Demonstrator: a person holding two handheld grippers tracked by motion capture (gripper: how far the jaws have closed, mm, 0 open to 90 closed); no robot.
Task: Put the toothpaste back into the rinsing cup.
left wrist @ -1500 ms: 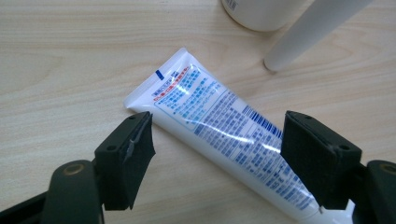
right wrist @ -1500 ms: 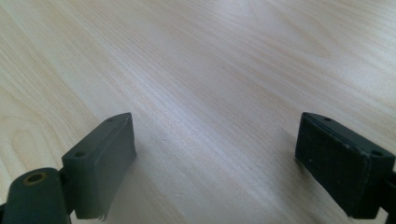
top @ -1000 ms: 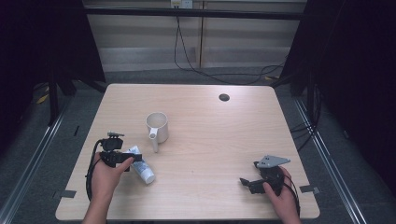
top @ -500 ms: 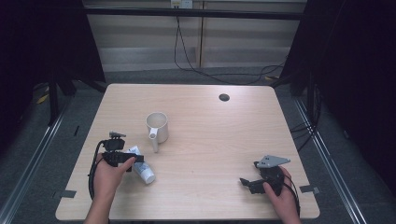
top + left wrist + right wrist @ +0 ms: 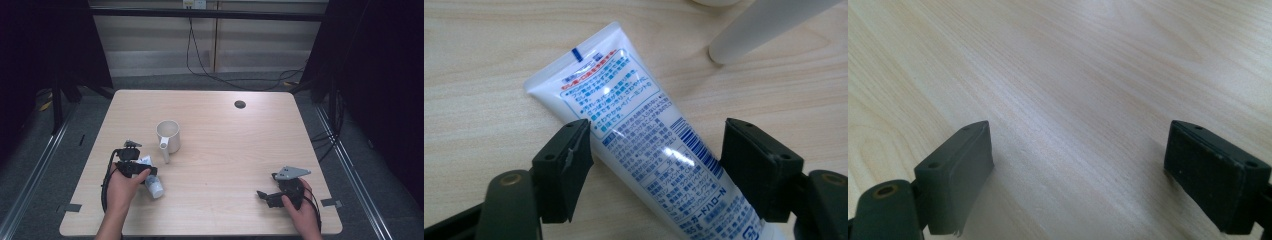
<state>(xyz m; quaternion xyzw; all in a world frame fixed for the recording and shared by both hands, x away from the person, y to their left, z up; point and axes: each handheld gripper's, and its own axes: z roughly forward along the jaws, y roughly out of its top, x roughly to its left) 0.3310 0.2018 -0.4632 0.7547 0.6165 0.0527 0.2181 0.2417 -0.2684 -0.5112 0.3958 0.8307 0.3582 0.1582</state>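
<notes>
Near the table's point(image 5: 310, 150) left edge — one tube point(image 5: 659, 160) between the closing left gripper point(image 5: 656, 167), one mug point(image 5: 168, 136); right gripper point(image 5: 1088, 180) open.

Left gripper point(image 5: 654, 160) jaws just been closing in on tube point(image 5: 649, 145) lying between them on table; left pad at tube's edge, right pad just beside it

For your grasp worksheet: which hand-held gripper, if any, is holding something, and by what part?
Neither has a hold yet. The left hand-held gripper, its jaws just closing, straddles the toothpaste tube at mid-body; the right hand-held gripper is open over bare table.
</notes>
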